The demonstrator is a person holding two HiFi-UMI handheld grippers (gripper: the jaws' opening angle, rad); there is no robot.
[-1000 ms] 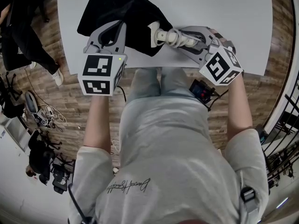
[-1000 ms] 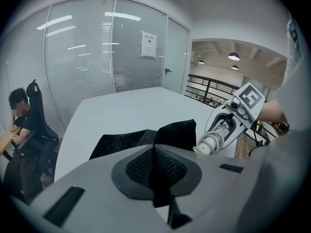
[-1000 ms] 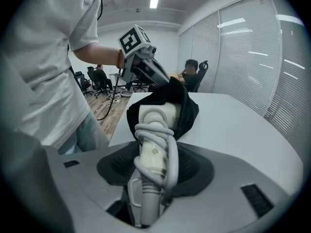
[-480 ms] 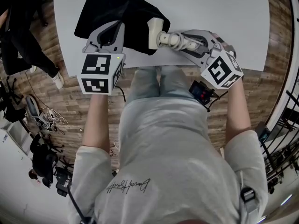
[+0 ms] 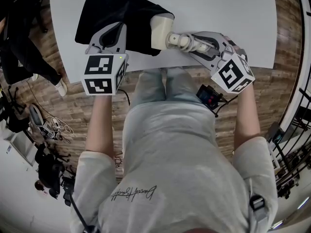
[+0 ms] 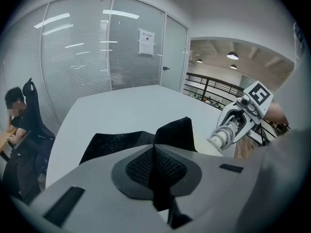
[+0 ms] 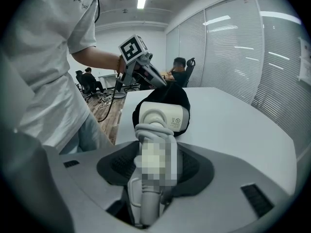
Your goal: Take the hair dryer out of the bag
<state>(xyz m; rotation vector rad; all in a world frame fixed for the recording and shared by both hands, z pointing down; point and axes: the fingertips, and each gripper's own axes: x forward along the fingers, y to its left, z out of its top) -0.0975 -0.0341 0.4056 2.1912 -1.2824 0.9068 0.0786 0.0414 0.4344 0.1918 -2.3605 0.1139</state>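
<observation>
The black fabric bag [image 5: 119, 11] lies on the white table [image 5: 218, 13], its mouth toward the right. My left gripper [image 5: 115, 29] is shut on the bag's near edge; in the left gripper view black cloth [image 6: 158, 193] is pinched between the closed jaws [image 6: 154, 154]. The cream hair dryer [image 5: 162, 29] has its head at the bag's mouth and its cord coiled round the handle [image 5: 187, 41]. My right gripper [image 5: 197, 42] is shut on that handle [image 7: 153, 174], and the dryer's head [image 7: 160, 118] rests against the bag [image 7: 167, 95].
The table's near edge [image 5: 160, 67] runs just under both grippers, with wooden floor [image 5: 58, 110] beyond it. A seated person [image 6: 22, 125] is at the far left by glass walls [image 6: 77, 52]. Bare tabletop lies to the right of the bag.
The right gripper has drawn the hair dryer a little to the right and rolled slightly. More of the dryer's head now shows outside the bag. The left gripper has held still.
</observation>
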